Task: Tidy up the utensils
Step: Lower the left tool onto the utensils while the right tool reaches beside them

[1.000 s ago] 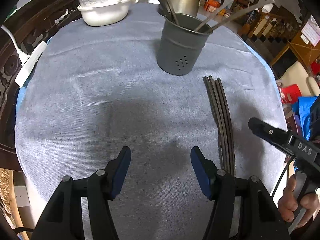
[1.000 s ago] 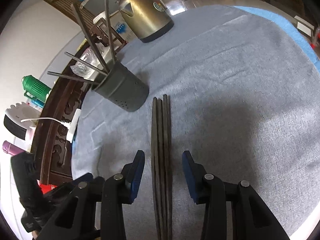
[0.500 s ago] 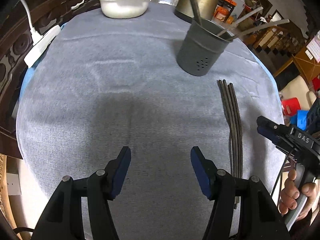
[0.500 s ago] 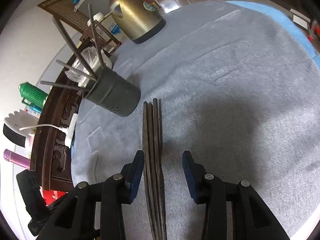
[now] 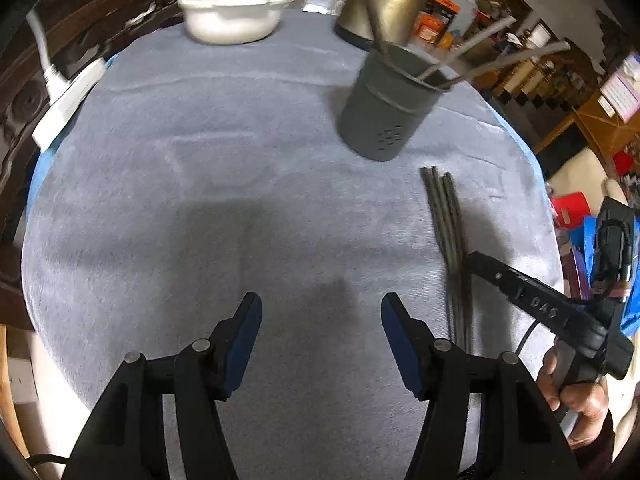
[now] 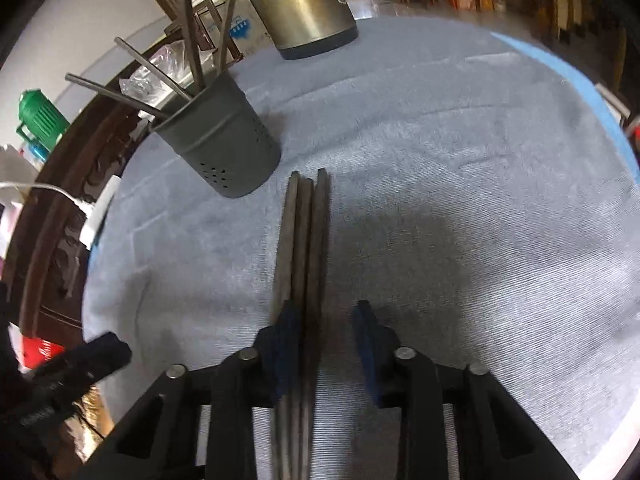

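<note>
Three dark chopsticks [image 6: 306,240] lie side by side on the grey cloth, in front of a grey perforated holder [image 6: 224,144] that has several chopsticks leaning in it. My right gripper [image 6: 326,312] straddles the bundle's near part and its jaws are closing. The left pad touches the sticks; the right pad still stands a little off them. In the left wrist view the same chopsticks [image 5: 448,220] and holder [image 5: 384,120] sit to the right, with the right gripper's finger [image 5: 520,292] over the sticks and a hand below it. My left gripper [image 5: 320,312] hangs open over bare cloth.
A brass-coloured kettle [image 6: 308,8] stands behind the holder. A white bowl with a plastic bag [image 5: 232,20] sits at the far edge. A white power strip [image 5: 68,104] lies at the left rim of the round table [image 5: 160,200]. A green flask [image 6: 40,120] stands beyond.
My right gripper has dropped closer over the chopsticks and rolled a little, and its jaws have narrowed from wide to nearly on the bundle. The left gripper has kept its opening and place.
</note>
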{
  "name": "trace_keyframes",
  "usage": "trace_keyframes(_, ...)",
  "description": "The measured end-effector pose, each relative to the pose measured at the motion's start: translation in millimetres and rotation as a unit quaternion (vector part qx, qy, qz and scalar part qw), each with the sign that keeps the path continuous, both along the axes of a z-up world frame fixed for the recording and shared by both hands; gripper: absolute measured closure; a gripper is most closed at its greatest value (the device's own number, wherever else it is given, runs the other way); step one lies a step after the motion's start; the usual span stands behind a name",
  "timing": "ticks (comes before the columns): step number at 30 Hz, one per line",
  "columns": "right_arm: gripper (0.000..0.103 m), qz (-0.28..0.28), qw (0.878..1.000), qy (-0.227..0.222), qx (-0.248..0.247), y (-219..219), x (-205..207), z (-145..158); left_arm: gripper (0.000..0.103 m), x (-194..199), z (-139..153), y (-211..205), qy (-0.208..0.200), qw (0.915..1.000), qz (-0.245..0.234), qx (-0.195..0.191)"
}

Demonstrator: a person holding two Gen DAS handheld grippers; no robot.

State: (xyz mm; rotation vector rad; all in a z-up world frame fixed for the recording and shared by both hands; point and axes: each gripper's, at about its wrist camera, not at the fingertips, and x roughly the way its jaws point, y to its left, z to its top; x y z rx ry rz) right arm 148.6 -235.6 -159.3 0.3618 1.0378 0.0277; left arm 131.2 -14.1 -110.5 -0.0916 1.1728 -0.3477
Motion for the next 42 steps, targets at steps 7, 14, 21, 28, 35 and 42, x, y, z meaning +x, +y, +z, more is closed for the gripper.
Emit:
trace_keyframes(7,0.077,-0.035,0.999,-0.003,0.008,-28.0,-5.9,0.1,0.04,19.7,-2.4,-44.6,-0.013,0.9984,-0.055,-0.004)
trace_keyframes(14,0.077,-0.072,0.994,-0.003,0.077,-67.2,-14.3,-6.3,0.04,37.2,-18.7,-90.5,0.005,0.9954,-0.094,-0.021)
trace_keyframes(21,0.077,-0.073,0.991,-0.01,0.111,-82.9,-18.5,-10.1,0.04,44.6,-34.6,-118.5,0.012,0.9939,-0.11,0.007)
trace_keyframes(28,0.077,-0.067,0.991,-0.012,0.114,-80.6,-19.9,-11.7,0.039,36.0,-34.0,-115.9,-0.006,0.9908,-0.133,0.025)
trace_keyframes(35,0.076,-0.067,0.992,-0.005,0.11,-80.0,-22.4,-16.4,0.039,22.0,-33.0,-81.6,-0.017,0.9904,-0.131,0.042)
trace_keyframes(42,0.074,-0.068,0.994,-0.003,0.09,-71.1,-20.4,-14.2,0.039,22.8,-21.7,-62.2,-0.015,0.9934,-0.113,0.013)
